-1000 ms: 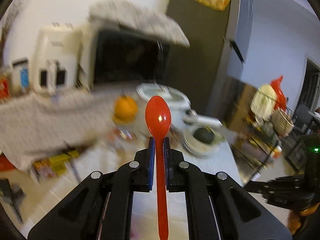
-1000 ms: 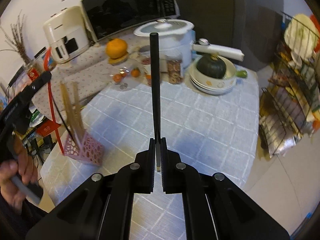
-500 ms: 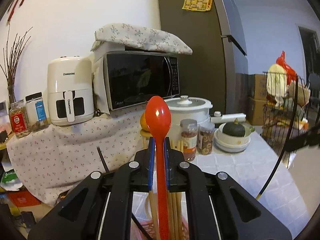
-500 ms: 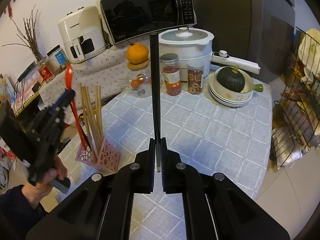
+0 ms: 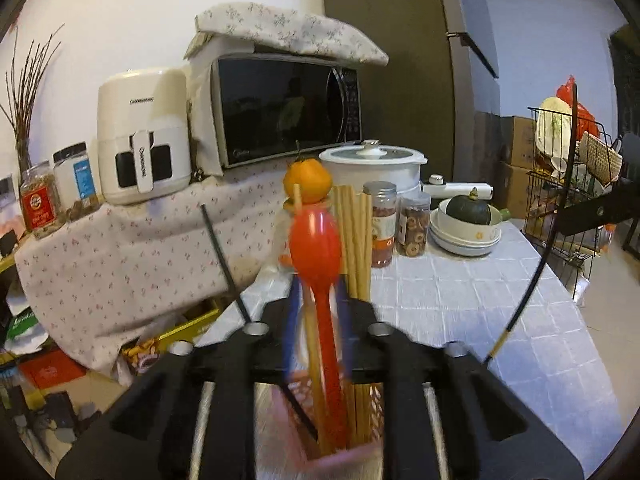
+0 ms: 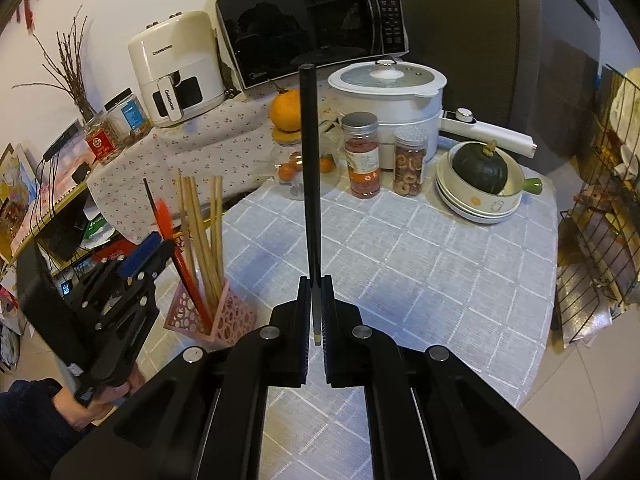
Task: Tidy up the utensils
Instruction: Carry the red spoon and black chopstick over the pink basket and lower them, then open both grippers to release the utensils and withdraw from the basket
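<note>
Two utensils are in hand at once, and the pink holder [image 5: 340, 456] is what both are meant for. From the left wrist view, the left gripper [image 5: 318, 300] looks to have its jaws parted around the red spoon [image 5: 318, 248], though motion blur leaves some doubt; the spoon's bowl stands above the holder and its handle runs down inside, next to the wooden chopsticks [image 5: 354, 236] and a thin black stick, probably so that it can drop in upright. From the right wrist view, the right gripper [image 6: 316, 304] is clenched on a black chopstick [image 6: 310, 168], held near its lower end and pointing straight up, well to the right of the holder [image 6: 212, 316] over the checked tablecloth [image 6: 420, 264]. That upright hold, I judge, keeps it ready to be lowered in once the left gripper [image 6: 150, 256] clears the holder.
</note>
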{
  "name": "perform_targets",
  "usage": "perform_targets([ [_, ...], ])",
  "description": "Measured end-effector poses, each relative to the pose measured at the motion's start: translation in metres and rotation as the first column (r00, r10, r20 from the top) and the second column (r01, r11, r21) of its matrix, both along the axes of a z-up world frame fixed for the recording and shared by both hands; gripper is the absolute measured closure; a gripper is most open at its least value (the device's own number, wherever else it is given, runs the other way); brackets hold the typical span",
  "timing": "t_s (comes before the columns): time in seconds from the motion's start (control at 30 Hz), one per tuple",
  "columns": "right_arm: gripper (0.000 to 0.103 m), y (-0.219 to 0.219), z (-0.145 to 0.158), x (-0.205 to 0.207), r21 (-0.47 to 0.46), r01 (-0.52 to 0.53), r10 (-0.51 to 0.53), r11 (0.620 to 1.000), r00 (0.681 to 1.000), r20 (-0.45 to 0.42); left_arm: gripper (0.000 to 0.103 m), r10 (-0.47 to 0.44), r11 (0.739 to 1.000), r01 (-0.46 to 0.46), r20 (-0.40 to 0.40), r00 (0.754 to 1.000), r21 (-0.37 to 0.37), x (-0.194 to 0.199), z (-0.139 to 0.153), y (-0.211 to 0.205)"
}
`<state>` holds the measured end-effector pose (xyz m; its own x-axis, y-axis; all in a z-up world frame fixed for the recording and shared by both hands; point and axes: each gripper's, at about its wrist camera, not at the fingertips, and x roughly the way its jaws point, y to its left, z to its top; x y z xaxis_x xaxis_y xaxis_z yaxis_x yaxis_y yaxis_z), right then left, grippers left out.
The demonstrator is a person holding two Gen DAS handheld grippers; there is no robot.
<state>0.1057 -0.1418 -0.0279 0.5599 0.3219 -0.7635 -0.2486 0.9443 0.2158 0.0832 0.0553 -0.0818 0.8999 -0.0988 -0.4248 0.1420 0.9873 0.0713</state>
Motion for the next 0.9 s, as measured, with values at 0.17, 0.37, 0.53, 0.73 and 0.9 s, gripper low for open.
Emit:
perform_targets([
  [0.17, 0.098, 0.021, 0.014, -0.001, 0.017, -0.026, 0.026, 1.0, 0.999, 0.038, 0.062, 0.08, 0.996, -0.084, -0.203, 0.976, -0.009, -0.001, 0.023, 0.015],
  [0.37, 0.098, 0.056, 0.044, -0.009, 0.031, -0.085, 0.081, 0.996, 0.99, 0.12, 0.047, 0.151, 0.981, -0.188, -0.436, 0.887, -0.043, 0.001, 0.034, 0.05],
  [0.53, 0.098, 0.086, 0.06, -0.021, 0.03, -0.145, 0.139, 0.989, 0.977, 0.163, 0.047, 0.178, 0.953, -0.279, -0.52, 0.836, -0.122, 0.007, 0.024, 0.085],
  [0.73, 0.098, 0.123, 0.041, -0.024, -0.002, -0.211, 0.209, 0.977, 0.967, 0.146, 0.047, 0.144, 0.946, -0.279, -0.553, 0.821, -0.167, 0.006, 0.023, 0.093],
  [0.9, 0.098, 0.14, 0.005, -0.016, -0.005, -0.234, 0.234, 0.972, 0.969, 0.085, 0.047, 0.137, 0.943, -0.282, -0.566, 0.813, -0.177, 0.007, 0.022, 0.094],
])
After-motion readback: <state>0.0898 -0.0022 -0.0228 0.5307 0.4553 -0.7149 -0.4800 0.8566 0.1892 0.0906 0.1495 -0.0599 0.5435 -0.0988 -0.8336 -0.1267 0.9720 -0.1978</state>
